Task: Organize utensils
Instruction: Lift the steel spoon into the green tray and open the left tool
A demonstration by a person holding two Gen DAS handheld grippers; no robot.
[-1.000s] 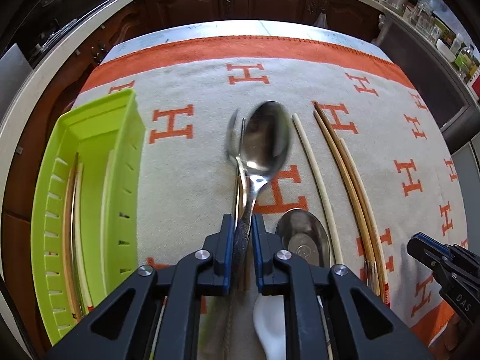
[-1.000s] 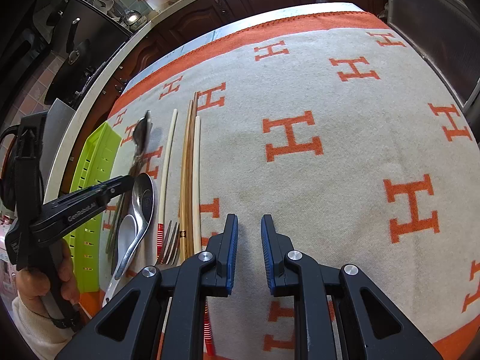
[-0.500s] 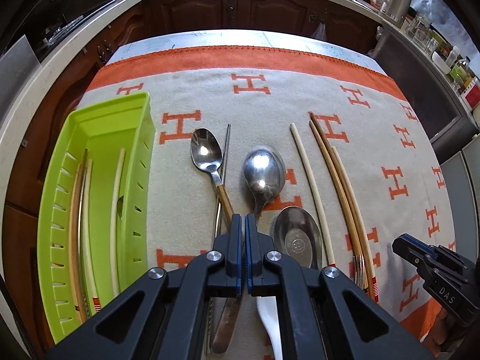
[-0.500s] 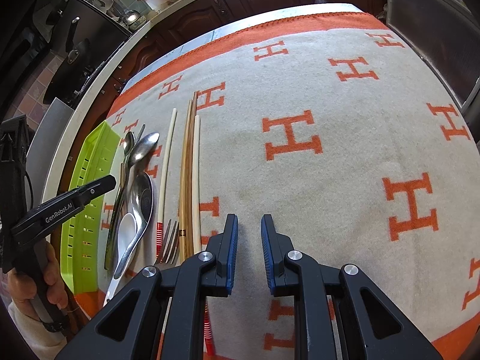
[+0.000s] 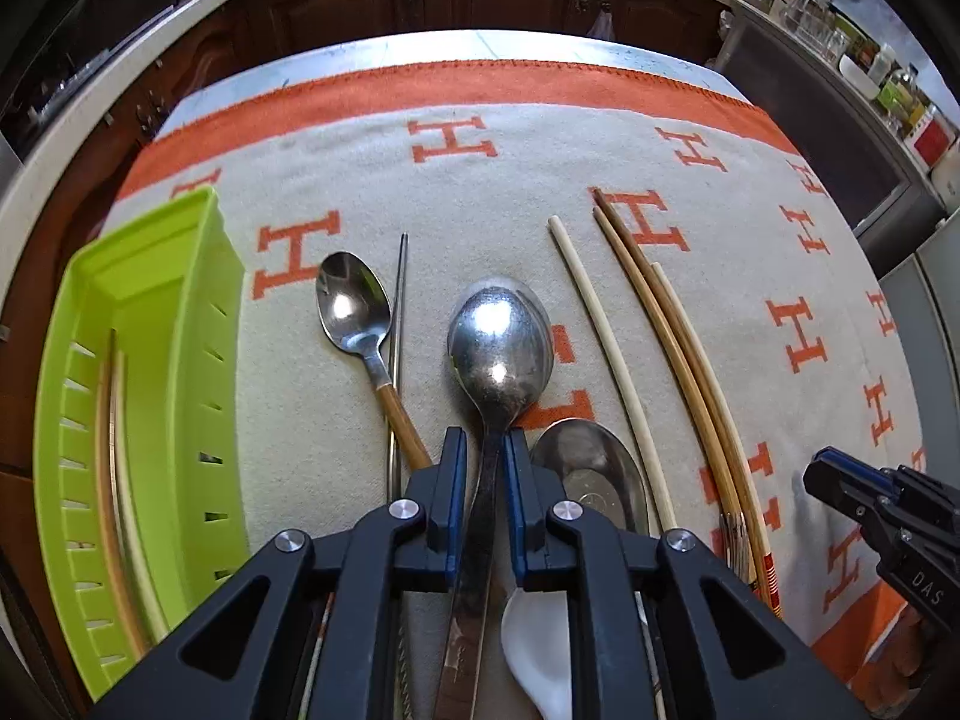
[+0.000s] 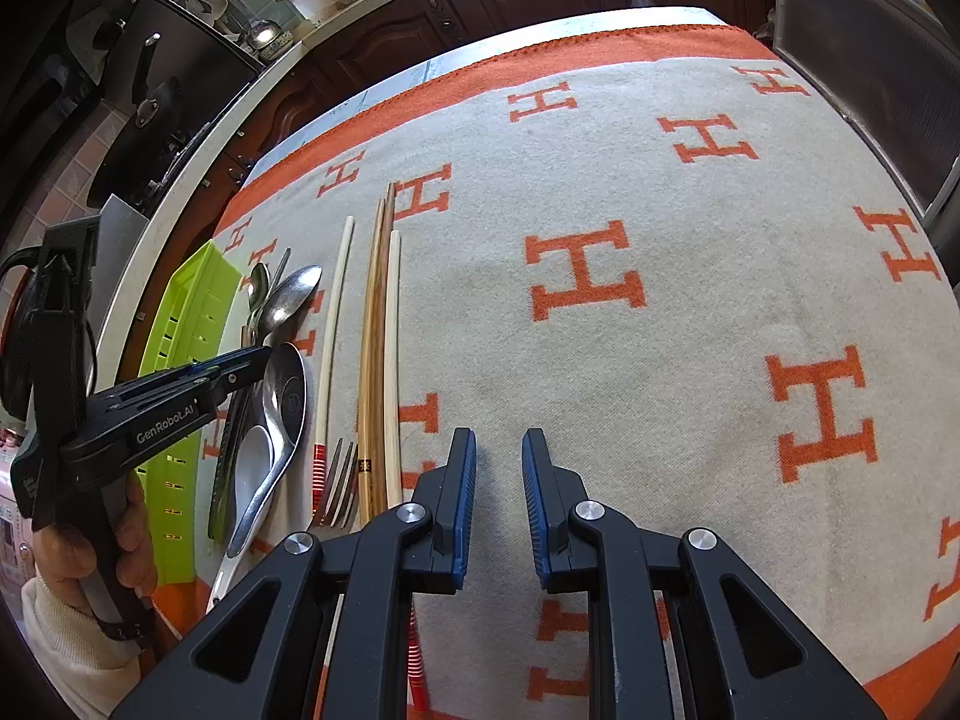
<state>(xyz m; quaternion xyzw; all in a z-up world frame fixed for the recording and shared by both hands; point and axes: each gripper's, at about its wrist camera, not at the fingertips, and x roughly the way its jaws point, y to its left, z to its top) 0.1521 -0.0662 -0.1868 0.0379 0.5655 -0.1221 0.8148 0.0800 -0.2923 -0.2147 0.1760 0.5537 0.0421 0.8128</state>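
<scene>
- Left gripper (image 5: 486, 447), jaws just opening, straddles the large spoon's (image 5: 499, 345) handle without pinching.
- Right gripper (image 6: 499, 450) spread, empty.
- Green tray (image 5: 180, 396) at 9 o'clock.

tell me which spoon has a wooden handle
The small spoon nearest the green tray; its handle turns brown wood, while the other spoons' handles are metal or white.

Tray (image 5: 180, 360): at the cloth's (image 5: 480, 192) left edge, two chopsticks (image 5: 114, 480) in it.
Small spoon (image 5: 354, 312): right of the tray, a metal chopstick (image 5: 399, 312) just beside it.
Big spoon (image 5: 501, 342): right of that, handle between the left gripper's (image 5: 485, 450) fingers.
Third spoon (image 5: 591, 474): near side, right of the big spoon; a white spoon (image 5: 537, 654) perhaps under it.
Chopsticks (image 5: 678, 348): further right.
Fork (image 6: 336, 480): among their near ends.
Right gripper (image 6: 499, 450): over bare cloth, right of everything.
</scene>
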